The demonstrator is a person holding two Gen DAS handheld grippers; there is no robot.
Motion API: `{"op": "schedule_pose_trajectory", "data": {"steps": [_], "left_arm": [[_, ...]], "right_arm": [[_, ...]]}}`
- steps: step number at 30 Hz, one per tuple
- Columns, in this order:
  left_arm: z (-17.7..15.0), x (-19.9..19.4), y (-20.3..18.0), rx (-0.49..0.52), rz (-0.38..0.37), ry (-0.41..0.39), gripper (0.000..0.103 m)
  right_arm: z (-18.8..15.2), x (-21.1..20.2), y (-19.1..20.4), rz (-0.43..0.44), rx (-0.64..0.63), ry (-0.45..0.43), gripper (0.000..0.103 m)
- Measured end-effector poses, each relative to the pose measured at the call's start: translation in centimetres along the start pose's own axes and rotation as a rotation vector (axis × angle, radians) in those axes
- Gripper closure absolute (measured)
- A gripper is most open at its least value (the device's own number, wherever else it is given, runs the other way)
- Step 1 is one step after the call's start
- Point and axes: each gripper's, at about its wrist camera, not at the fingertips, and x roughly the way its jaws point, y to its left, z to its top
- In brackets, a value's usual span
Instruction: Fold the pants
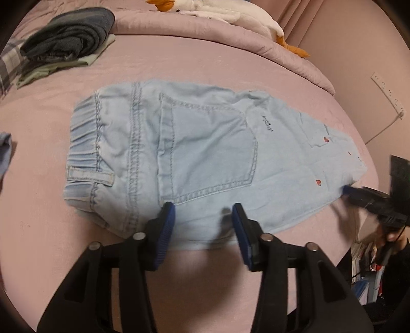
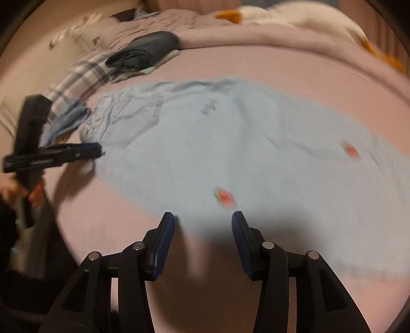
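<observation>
Across the middle of the pink bed lie the light-blue denim pants, spread flat with the elastic waistband at one end, a stitched back pocket facing up, and small red embroidered marks scattered toward the leg end. Right at the near edge of the pants, below that pocket, the left gripper hovers with its blue-padded jaws spread apart, nothing between them, tips just over the fabric's border. Over at the leg end of the pants, the right gripper comes in from the side, its blue tip right at the hem corner; from its own camera the right gripper also shows jaws parted, empty, sitting at the near edge of the cloth beside one of the red marks, though that view is smeared with motion blur. Beyond the waistband end of the pants sits a stack of folded dark clothes on a pale green piece, with a plaid cloth next to it. Farther back from the pants, a rumpled pink comforter runs along the bed, and a white plush goose with orange beak and feet sprawls on top of it.
</observation>
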Motion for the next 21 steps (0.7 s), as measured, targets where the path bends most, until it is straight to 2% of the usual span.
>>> {"op": "schedule_pose_trajectory", "data": {"steps": [2, 3, 4, 5, 8, 10, 13, 15, 17, 19, 20, 21], "left_arm": [[0.6, -0.3, -0.7, -0.012, -0.031, -0.02, 0.051], [0.8, -0.6, -1.3, -0.021, -0.063, -0.031, 0.051], [1.0, -0.7, -2.0, -0.026, -0.089, -0.039, 0.05], [1.2, -0.8, -2.7, -0.025, -0.11, -0.041, 0.049], [1.8, 0.1, -5.2, 0.002, -0.152, -0.02, 0.048], [2.2, 1.1, -7.3, 0.037, -0.16, 0.007, 0.048], [2.9, 2.4, -10.0, 0.076, -0.17, 0.037, 0.048], [3.2, 3.4, -11.6, 0.097, -0.176, 0.054, 0.048], [3.5, 4.2, -13.0, 0.111, -0.182, 0.067, 0.048], [4.0, 5.0, -14.4, 0.112, -0.207, 0.078, 0.048], [4.3, 5.4, -15.0, 0.111, -0.224, 0.082, 0.048], [4.6, 5.8, -15.7, 0.111, -0.244, 0.085, 0.048]], "right_arm": [[-0.7, -3.1, -3.3, -0.013, 0.141, -0.081, 0.056], [-1.8, -5.9, -6.6, -0.031, 0.269, -0.169, 0.053], [-2.7, -7.3, -8.6, -0.04, 0.349, -0.22, 0.048], [-4.4, -9.5, -12.1, -0.056, 0.502, -0.304, 0.047], [-9.4, -12.5, -18.4, -0.131, 0.818, -0.435, 0.046], [-11.5, -13.4, -20.5, -0.196, 0.91, -0.471, 0.046], [-13.3, -14.4, -22.8, -0.24, 0.951, -0.526, 0.046], [-13.5, -14.2, -24.4, -0.206, 0.953, -0.561, 0.046], [-12.4, -13.0, -25.0, -0.183, 0.926, -0.581, 0.046], [-11.4, -12.6, -25.1, -0.197, 0.885, -0.592, 0.047], [-11.0, -12.5, -25.3, -0.207, 0.87, -0.591, 0.052], [-10.6, -12.4, -25.8, -0.206, 0.863, -0.577, 0.074]]}}
